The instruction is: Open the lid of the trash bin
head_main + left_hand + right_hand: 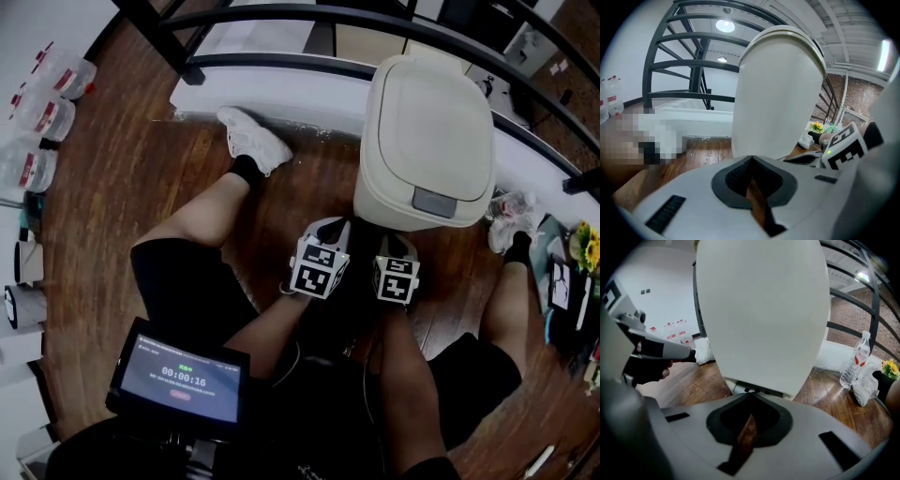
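A cream trash bin (427, 141) stands on the wood floor with its lid (439, 112) down; a grey push button (434, 202) sits at the lid's front edge. Both grippers are held low just in front of the bin's base. My left gripper (330, 230) points at the bin's lower left, jaws shut with nothing between them. My right gripper (396, 246) is beside it, also shut and empty. The bin's side (778, 93) fills the left gripper view ahead of the left gripper (751, 161). It (761, 310) towers over the right gripper (751, 397) in the right gripper view.
The person sits on the floor with legs on either side of the bin, shoes (253, 139) near a white ledge (281, 89) under a black railing (281, 19). Bottles (42, 117) stand at the left; a water bottle (855, 362) and flowers (589, 246) at the right. A screen (183, 375) is in the lap.
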{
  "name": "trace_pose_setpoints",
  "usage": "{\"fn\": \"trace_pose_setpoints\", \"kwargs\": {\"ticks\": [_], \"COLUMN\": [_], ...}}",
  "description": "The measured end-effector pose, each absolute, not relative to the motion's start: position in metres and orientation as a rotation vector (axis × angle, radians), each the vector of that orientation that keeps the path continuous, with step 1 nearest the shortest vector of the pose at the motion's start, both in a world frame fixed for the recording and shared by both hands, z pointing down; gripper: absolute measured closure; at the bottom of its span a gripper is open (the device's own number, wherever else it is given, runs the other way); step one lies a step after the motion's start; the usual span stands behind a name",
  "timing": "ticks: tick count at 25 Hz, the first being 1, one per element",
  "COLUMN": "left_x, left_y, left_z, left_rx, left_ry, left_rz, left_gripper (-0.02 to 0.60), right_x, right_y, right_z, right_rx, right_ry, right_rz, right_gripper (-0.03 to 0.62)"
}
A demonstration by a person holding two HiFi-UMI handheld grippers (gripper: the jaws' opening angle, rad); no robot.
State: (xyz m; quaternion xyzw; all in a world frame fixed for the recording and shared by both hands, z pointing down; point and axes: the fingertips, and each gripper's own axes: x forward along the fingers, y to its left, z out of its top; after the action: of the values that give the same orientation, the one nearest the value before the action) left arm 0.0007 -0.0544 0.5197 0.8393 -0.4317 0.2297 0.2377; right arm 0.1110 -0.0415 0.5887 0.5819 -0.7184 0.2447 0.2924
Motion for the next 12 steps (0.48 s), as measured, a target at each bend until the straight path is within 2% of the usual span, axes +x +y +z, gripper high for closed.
{"fn": "trace_pose_setpoints", "kwargs": {"ticks": [12], "left_x": [0.013], "left_y": [-0.008], "left_z": [0.477], "left_rx": [2.359], "left_ry": [-1.236], "left_rz": [0.519], "left_gripper": [0.583], "right_x": [0.111], "right_y": [-0.005], "right_z": [0.504], "right_rx": [1.642], "right_ry": [-2.062], "right_rz": [0.486], "right_gripper": [0.589]}}
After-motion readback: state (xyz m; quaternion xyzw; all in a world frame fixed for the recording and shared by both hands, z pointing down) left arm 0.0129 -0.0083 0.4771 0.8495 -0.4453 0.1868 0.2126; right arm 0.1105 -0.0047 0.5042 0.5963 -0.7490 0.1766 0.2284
